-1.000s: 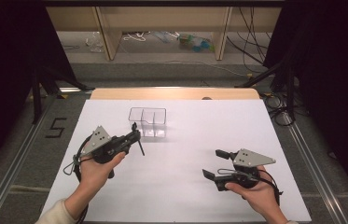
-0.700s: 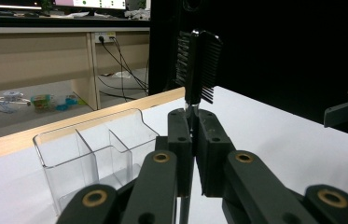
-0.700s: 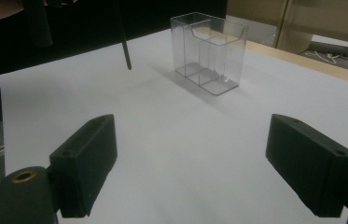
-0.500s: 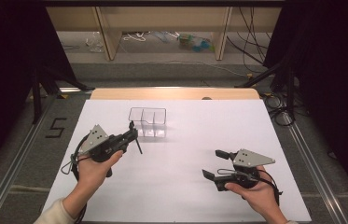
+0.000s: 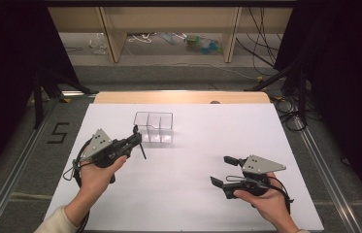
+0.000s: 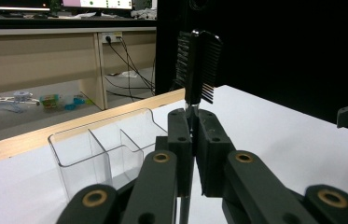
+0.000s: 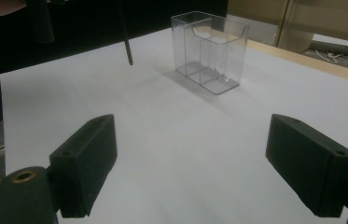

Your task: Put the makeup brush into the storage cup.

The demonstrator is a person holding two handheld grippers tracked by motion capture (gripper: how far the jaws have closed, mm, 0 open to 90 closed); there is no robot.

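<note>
Black comb [image 6: 198, 65] clamped upright in the left claw [image 5: 137, 141], just beside the clear organizer [image 5: 154, 127]; right claw [image 5: 223, 170] hangs apart, farther off.

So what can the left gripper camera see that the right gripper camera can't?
The left gripper view alone shows the black comb's teeth sticking up from its shut jaws, which pinch the comb's handle, plus a wall socket on the far wooden unit. The right gripper view alone shows two black jaws standing wide apart with nothing but bare white table between them, and the thin tip of the comb's handle hanging above the tabletop. Both show the clear plastic box with its dividers, standing on the white table, and cables on the floor behind.
</note>
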